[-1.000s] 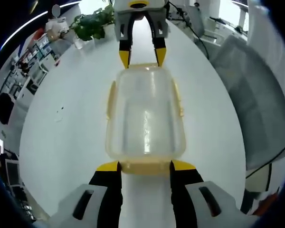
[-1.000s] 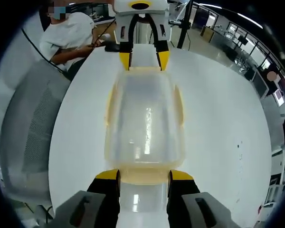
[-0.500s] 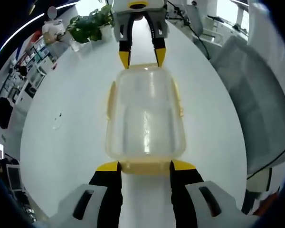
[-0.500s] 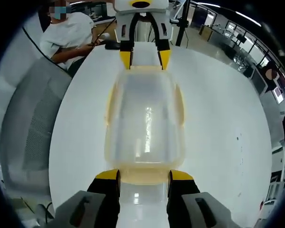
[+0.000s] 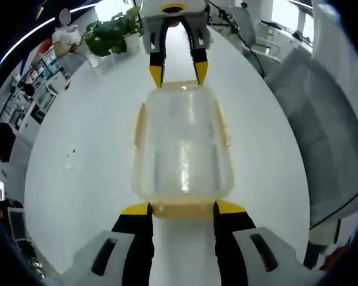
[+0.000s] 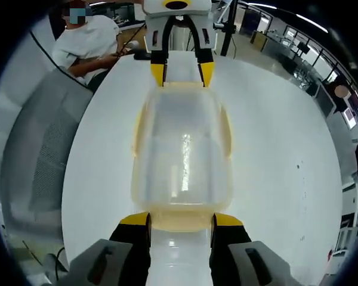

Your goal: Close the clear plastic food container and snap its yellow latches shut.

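1. Clear container [image 5: 183, 143], lid on, flat on white table [image 5: 89, 161], end-on between both tools.
2. Left gripper [image 5: 182, 208] and right gripper [image 6: 180, 219] spread, each straddling an end latch [image 5: 182, 209].
3. Risk: uneven squeeze skidding the container, latch unsnapped.

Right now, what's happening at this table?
A person holds a gripper at each end of a clear food container on a white table. The left gripper and right gripper face each other, jaws open, tips at the yellow end latches. The lid is on.
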A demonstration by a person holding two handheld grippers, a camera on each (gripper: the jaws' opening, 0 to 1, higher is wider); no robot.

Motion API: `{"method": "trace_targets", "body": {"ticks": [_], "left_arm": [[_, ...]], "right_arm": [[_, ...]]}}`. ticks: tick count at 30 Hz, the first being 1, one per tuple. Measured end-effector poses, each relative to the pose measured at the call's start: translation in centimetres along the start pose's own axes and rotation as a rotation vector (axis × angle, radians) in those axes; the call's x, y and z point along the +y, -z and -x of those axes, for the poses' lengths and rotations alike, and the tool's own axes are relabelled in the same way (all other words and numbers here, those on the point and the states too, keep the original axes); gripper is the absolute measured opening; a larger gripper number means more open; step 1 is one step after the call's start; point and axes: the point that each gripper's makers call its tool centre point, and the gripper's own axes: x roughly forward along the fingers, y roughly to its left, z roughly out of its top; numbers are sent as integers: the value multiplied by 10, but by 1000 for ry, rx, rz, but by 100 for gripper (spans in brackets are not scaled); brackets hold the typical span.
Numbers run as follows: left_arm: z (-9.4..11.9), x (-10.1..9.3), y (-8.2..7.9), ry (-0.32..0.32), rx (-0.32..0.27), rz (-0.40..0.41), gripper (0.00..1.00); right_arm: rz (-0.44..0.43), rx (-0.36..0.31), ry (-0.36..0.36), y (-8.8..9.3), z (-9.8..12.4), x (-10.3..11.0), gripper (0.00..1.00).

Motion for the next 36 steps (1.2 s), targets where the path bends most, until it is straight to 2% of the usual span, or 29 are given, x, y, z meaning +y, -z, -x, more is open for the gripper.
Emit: {"method": "trace_targets", "body": {"ticks": [36], "left_arm": [[-22, -2, -38, -2, -15, 15, 37]], "right_arm": [[17, 3, -10, 39, 17, 1, 35]]}}
